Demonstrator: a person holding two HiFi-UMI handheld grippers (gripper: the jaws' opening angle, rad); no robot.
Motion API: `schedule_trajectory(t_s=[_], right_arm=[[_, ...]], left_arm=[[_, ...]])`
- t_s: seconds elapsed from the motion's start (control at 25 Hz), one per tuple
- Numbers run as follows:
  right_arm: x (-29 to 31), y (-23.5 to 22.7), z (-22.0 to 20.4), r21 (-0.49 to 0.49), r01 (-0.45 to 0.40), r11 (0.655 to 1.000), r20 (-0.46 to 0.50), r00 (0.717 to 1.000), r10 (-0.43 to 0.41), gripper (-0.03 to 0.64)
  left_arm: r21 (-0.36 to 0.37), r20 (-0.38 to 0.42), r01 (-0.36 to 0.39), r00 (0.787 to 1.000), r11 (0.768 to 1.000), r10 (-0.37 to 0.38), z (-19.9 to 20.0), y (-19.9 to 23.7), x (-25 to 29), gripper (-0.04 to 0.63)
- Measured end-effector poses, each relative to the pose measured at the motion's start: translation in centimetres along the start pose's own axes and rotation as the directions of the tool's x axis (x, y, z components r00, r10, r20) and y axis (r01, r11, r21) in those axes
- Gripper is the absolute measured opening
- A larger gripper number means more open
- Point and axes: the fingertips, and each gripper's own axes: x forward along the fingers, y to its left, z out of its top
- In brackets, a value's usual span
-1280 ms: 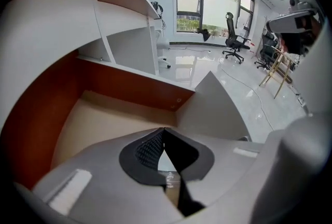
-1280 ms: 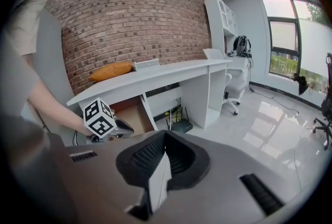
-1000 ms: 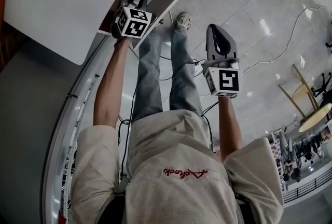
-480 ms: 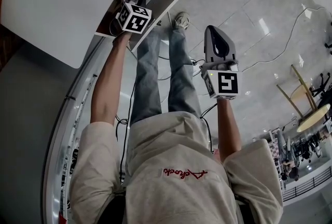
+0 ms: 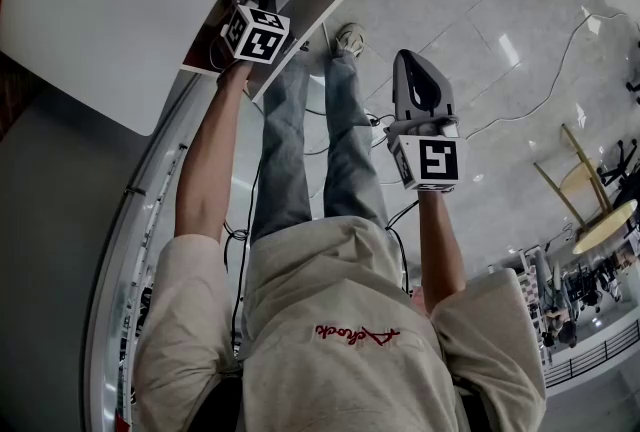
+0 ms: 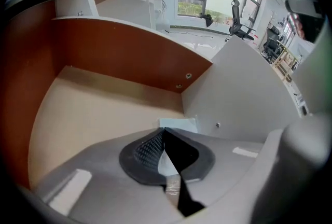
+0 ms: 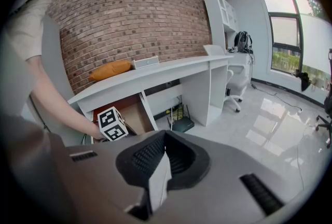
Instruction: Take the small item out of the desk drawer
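Left gripper (jaws together) in drawer

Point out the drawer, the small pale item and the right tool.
drawer (image 6: 98, 114), left gripper view, bare floor.
small pale item (image 6: 181, 124), left gripper view, top face.
right tool (image 7: 164, 137), right gripper view, closed tips.

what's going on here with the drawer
A person holds a gripper in each hand. The left gripper is down inside the open desk drawer, jaws together, tips at a small pale item in a corner; whether it is pinched is unclear. The right gripper is shut and empty, held out over the floor.
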Motion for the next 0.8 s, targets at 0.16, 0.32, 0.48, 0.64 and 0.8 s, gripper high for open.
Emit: schedule_trajectory(t_s=[0.16, 0.32, 0.48, 0.64, 0.8], right_arm=[[0.0, 0.0, 0.1, 0.003, -0.001, 1.000, 0.001, 1.000, 0.001, 0.011], [-0.1, 0.0, 0.3, 0.003, 0.002, 1.000, 0.010, 1.000, -0.002, 0.011], [-0.1, 0.3, 0.2, -0.002, 0.004, 1.000, 0.016, 1.000, -0.004, 0.011], [-0.3, 0.6, 0.1, -0.005, 0.007, 1.000, 0.014, 1.000, -0.007, 0.011], [-0.3, 1.3, 0.0, -0.013, 0.005, 1.000, 0.016, 1.000, -0.004, 0.011]], left_arm=[[-0.015, 0.028, 0.001, 1.000, 1.000, -0.001, 0.6, 0.0, -0.7, 0.009], [-0.031, 0.082, 0.001, 0.997, 1.000, 0.002, 1.7, -0.6, -2.4, 0.009], [-0.052, 0.168, 0.006, 0.986, 0.999, 0.003, 2.6, -1.6, -4.9, 0.009], [-0.045, 0.245, 0.008, 0.970, 0.999, 0.003, 3.6, -2.3, -7.8, 0.009], [-0.038, 0.321, -0.009, 0.947, 0.999, 0.020, 4.7, -2.7, -10.9, 0.009]])
